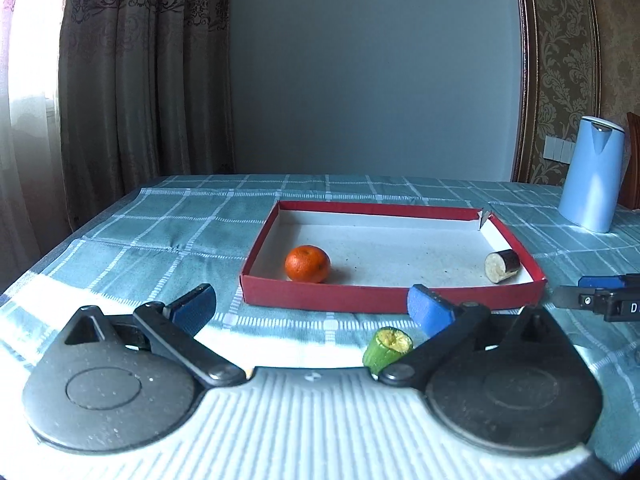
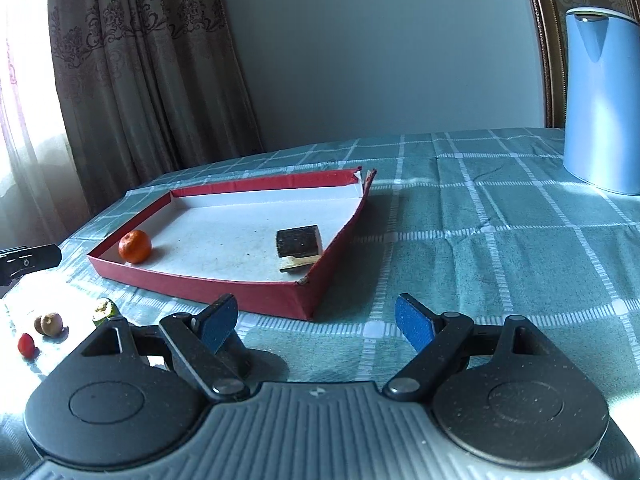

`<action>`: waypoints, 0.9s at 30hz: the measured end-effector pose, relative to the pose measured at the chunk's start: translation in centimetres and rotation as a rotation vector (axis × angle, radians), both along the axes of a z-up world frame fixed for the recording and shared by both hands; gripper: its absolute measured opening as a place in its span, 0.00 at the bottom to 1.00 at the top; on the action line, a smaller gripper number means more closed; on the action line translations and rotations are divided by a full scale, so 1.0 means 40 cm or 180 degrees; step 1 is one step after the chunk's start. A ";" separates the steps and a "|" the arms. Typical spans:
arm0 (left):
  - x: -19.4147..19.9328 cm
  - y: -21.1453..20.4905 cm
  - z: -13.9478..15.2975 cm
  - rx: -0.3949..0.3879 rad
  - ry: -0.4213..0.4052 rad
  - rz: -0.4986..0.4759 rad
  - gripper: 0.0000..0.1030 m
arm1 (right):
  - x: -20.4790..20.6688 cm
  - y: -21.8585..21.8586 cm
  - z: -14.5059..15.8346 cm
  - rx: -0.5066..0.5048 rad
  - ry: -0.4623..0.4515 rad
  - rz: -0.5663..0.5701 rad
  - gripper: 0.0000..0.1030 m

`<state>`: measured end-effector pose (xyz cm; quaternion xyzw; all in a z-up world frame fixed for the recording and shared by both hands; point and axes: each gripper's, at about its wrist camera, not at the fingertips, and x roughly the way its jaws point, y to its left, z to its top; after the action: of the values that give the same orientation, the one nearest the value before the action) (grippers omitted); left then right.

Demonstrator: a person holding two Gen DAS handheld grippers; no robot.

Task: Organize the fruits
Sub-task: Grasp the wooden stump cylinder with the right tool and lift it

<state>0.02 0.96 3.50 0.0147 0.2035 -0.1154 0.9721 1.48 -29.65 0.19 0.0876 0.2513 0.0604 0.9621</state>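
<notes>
Checked teal tablecloth (image 1: pixel 160 232); brown curtains (image 1: pixel 132 72), grey wall (image 1: pixel 372 72) behind.

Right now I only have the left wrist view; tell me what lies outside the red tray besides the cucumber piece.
Observer: Two small brown round fruits lie on the tablecloth, left of the cucumber piece in the right wrist view.
Operator: Report anything beside them.
Observer: One small red fruit sits nearer that camera, apart from the brown pair.
Operator: Give me the right gripper's state.
Observer: The right gripper is open and holds nothing, facing the near corner of the red tray.
</notes>
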 end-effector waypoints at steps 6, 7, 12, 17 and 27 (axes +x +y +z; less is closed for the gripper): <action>-0.049 0.020 -0.053 -0.0111 0.0141 -0.0180 1.00 | -0.058 0.040 0.010 -0.0105 -0.0287 0.0229 0.84; -0.052 0.017 -0.064 -0.0072 0.0130 -0.0153 1.00 | -0.056 0.042 0.010 -0.0124 -0.0280 0.0227 0.84; -0.067 0.019 -0.080 -0.0082 0.0077 -0.0175 1.00 | -0.030 0.083 0.002 -0.0417 -0.0078 0.0265 0.82; -0.073 0.023 -0.088 -0.0107 0.0104 -0.0227 1.00 | -0.020 0.132 -0.009 -0.0775 -0.0006 0.0416 0.64; -0.066 0.038 -0.088 -0.0249 0.0180 -0.0224 1.00 | 0.000 0.179 -0.021 -0.1060 0.0083 0.0564 0.39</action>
<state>-2.63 2.47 -0.04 -0.0194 0.2256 -0.1578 0.9612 1.50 -22.49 -0.65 -0.0946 0.2770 0.1012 0.9508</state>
